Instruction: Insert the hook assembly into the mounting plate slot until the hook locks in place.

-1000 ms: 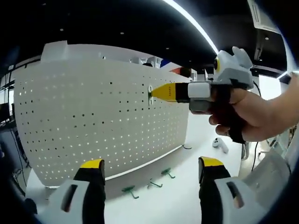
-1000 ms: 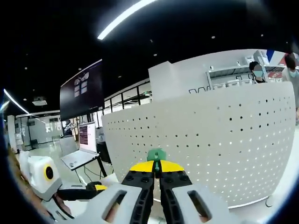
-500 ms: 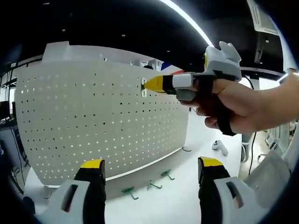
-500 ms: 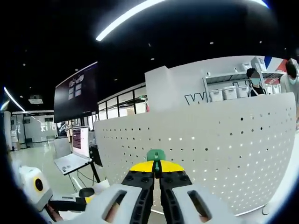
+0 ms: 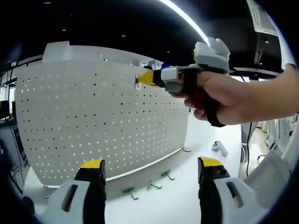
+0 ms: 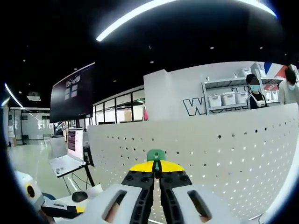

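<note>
The right hand-held gripper [image 6: 157, 171], jaws closed on a green hook [image 6: 156, 155], presses it against the white pegboard [image 5: 93, 121] near its top edge; locking looks unfinished. The left hand-held gripper [image 5: 152, 170] hangs wide open, empty, spare hooks [image 5: 148, 184] on the desk [image 5: 187, 200] ahead.

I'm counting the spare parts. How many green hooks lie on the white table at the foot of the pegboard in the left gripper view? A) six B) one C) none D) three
D: three green hooks lie in a row on the table in front of the pegboard.
</note>
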Action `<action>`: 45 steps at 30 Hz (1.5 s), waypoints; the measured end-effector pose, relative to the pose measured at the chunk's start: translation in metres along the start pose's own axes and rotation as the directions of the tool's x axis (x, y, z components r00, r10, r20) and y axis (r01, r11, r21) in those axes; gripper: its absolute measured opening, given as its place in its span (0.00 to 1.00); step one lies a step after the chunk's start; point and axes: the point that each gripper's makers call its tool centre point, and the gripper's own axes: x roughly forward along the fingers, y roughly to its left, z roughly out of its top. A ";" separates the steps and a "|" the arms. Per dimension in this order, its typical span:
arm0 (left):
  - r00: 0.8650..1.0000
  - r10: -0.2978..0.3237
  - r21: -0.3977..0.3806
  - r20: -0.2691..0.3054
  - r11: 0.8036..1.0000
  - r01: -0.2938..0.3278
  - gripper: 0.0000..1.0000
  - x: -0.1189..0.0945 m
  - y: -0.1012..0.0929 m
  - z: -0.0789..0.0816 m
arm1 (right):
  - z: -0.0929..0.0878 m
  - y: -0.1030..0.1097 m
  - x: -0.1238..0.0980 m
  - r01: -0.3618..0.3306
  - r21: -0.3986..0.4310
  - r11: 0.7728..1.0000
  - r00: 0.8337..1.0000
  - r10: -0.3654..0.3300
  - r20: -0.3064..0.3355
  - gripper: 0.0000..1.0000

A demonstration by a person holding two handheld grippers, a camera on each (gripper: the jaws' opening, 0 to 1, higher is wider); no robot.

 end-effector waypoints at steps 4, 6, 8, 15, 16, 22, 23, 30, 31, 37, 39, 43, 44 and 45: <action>1.000 0.005 0.001 0.001 1.000 -0.005 0.83 -0.002 0.001 0.000 | 0.003 -0.001 0.005 0.008 -0.011 1.000 1.000 -0.007 0.022 0.00; 1.000 0.007 0.002 -0.002 1.000 -0.007 0.83 -0.002 0.002 -0.001 | 0.002 -0.002 0.007 0.016 -0.008 1.000 1.000 -0.016 0.025 0.00; 1.000 0.009 -0.004 0.000 1.000 -0.009 0.83 -0.003 0.002 -0.001 | 0.001 -0.003 0.009 0.017 -0.010 1.000 1.000 -0.017 0.026 0.00; 1.000 0.013 -0.009 0.001 1.000 -0.013 0.82 -0.005 0.003 -0.003 | 0.005 -0.005 0.020 0.030 -0.027 0.999 0.999 -0.029 0.045 0.00; 1.000 0.015 -0.009 0.003 1.000 -0.015 0.82 -0.005 0.003 -0.002 | 0.006 -0.007 0.020 0.037 -0.032 0.999 0.998 -0.035 0.051 0.00; 1.000 0.020 -0.010 0.009 1.000 -0.020 0.82 -0.007 0.004 0.001 | 0.008 -0.005 0.029 0.041 -0.043 0.998 0.998 -0.039 0.059 0.01; 1.000 0.019 -0.007 0.009 1.000 -0.019 0.82 -0.007 0.003 0.001 | 0.007 -0.006 0.030 0.043 -0.050 0.998 0.997 -0.040 0.059 0.01; 1.000 0.024 -0.005 0.008 1.000 -0.024 0.81 -0.008 0.004 0.000 | 0.009 -0.011 0.038 0.045 -0.058 0.997 0.997 -0.041 0.067 0.01; 1.000 0.023 -0.005 0.005 1.000 -0.023 0.81 -0.009 0.004 0.000 | 0.009 -0.012 0.039 0.045 -0.057 0.997 0.997 -0.041 0.067 0.01; 1.000 0.027 -0.005 0.000 1.000 -0.027 0.81 -0.011 0.006 -0.004 | 0.013 -0.016 0.047 0.046 -0.068 0.997 0.996 -0.041 0.073 0.01; 0.999 0.032 -0.008 -0.005 0.999 -0.032 0.81 -0.011 0.008 -0.006 | 0.013 -0.016 0.048 0.043 -0.062 0.997 0.997 -0.038 0.072 0.01; 0.999 0.036 -0.010 -0.008 0.999 -0.036 0.81 -0.012 0.010 -0.007 | 0.012 -0.016 0.051 0.040 -0.067 0.997 0.997 -0.036 0.070 0.01; 0.999 0.037 -0.009 -0.008 0.999 -0.037 0.81 -0.012 0.011 -0.007 | 0.011 -0.015 0.051 0.039 -0.066 0.997 0.997 -0.035 0.069 0.01; 0.999 0.037 -0.010 -0.009 0.999 -0.038 0.81 -0.012 0.011 -0.008 | 0.011 -0.014 0.051 0.036 -0.067 0.997 0.997 -0.032 0.069 0.01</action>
